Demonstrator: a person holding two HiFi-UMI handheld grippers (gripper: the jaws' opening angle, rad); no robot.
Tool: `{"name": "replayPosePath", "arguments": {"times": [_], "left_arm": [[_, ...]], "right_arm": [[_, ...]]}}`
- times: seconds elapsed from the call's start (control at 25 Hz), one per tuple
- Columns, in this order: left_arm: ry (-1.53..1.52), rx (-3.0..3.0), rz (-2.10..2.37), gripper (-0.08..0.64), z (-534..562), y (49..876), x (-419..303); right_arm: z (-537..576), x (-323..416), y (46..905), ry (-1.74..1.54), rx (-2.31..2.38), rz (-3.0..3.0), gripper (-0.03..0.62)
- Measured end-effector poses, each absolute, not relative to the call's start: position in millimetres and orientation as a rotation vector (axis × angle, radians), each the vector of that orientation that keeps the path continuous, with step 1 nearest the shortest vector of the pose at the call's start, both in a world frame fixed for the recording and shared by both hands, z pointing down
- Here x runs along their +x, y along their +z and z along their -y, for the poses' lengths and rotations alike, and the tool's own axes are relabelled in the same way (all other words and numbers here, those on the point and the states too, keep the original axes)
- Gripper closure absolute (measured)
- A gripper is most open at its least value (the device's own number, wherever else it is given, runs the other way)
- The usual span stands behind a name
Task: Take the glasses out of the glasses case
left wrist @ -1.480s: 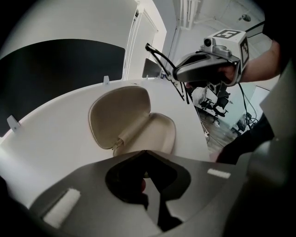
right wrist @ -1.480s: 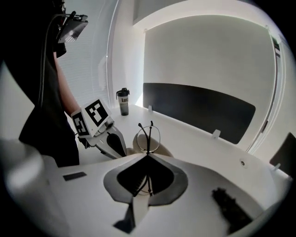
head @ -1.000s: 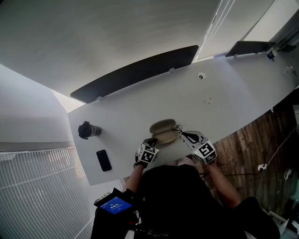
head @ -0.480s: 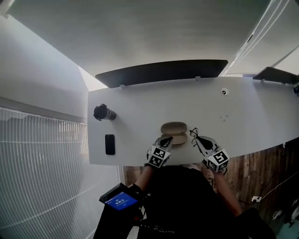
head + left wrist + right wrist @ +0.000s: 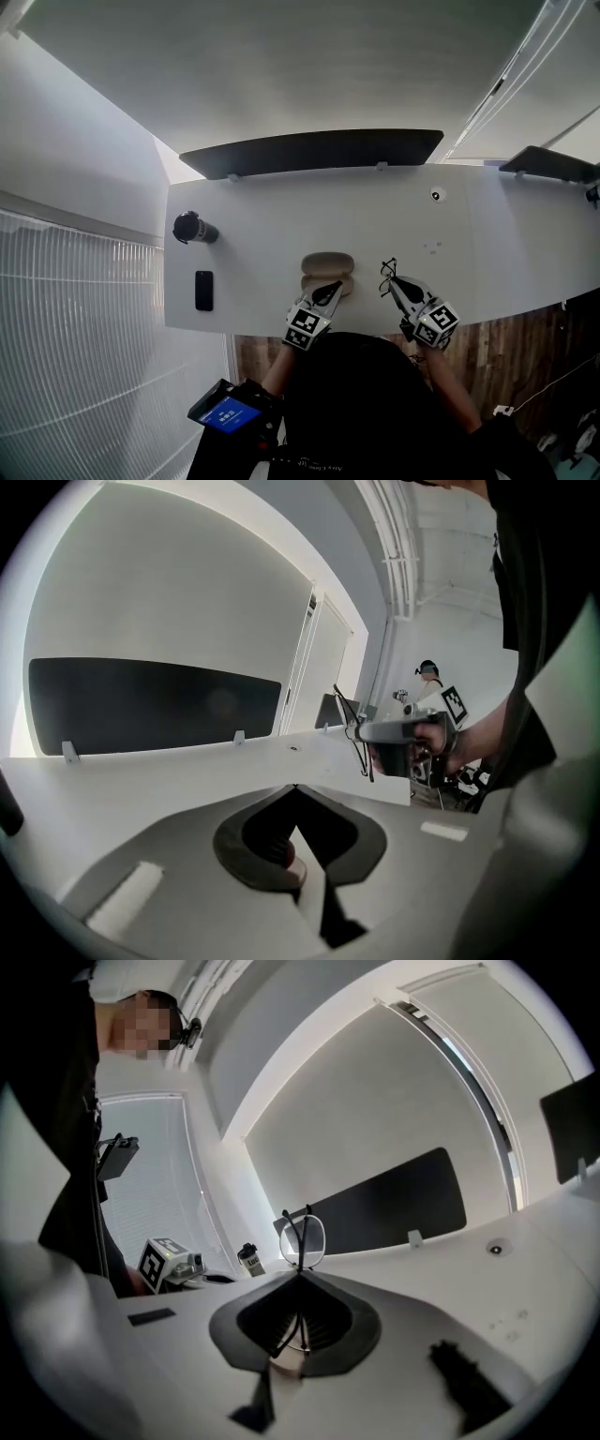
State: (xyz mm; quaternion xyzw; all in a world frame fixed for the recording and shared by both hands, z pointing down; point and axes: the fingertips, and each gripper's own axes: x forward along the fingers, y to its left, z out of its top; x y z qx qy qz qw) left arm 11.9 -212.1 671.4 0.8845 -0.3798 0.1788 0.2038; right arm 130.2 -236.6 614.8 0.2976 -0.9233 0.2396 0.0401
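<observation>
right gripper [image 5: 394, 283] pinched the glasses [image 5: 302, 1237] over the table [image 5: 281, 211] near edge, right of the case [image 5: 327, 265]. left gripper [image 5: 328, 292] closed, empty. risk: thin frame slips or bends in that pinch.

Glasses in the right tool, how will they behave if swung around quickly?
Probably light: the right tool holds the glasses clear of the table by thin black wire alone. Likely fragile and springy, given that thin frame around clear lenses. With such a narrow pinch, they might pivot or slip.
</observation>
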Motion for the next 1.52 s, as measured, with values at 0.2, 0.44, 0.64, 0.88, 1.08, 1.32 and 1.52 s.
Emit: {"name": "replayPosePath", "arguments": {"times": [0.2, 0.44, 0.64, 0.88, 1.08, 1.32, 1.52], "left_arm": [[0.489, 2.454, 1.047, 0.558, 213.7, 681.1, 26.2], [0.483, 2.435, 1.064, 0.558, 214.7, 683.8, 24.4], [0.486, 2.427, 1.077, 0.558, 211.7, 683.1, 18.8], [0.482, 2.419, 1.085, 0.558, 208.8, 688.3, 10.3], [0.481, 2.421, 1.084, 0.558, 202.6, 688.3, 7.5], [0.483, 2.411, 1.081, 0.558, 193.5, 693.9, 4.6], [0.478, 2.407, 1.074, 0.558, 188.4, 695.5, 2.9]], "right_arm": [[238.9, 156.0, 641.5, 0.848, 0.938, 2.786, 0.581], [237.5, 163.9, 666.0, 0.96, 0.95, 2.751, 0.581], [234.2, 161.6, 679.7, 1.019, 0.927, 2.719, 0.581], [231.7, 154.4, 687.8, 1.041, 0.923, 2.704, 0.581], [226.6, 157.3, 695.8, 1.088, 0.951, 2.679, 0.581], [215.6, 158.0, 710.6, 1.126, 0.951, 2.635, 0.581], [208.7, 151.5, 715.6, 1.143, 0.937, 2.616, 0.581]]}}
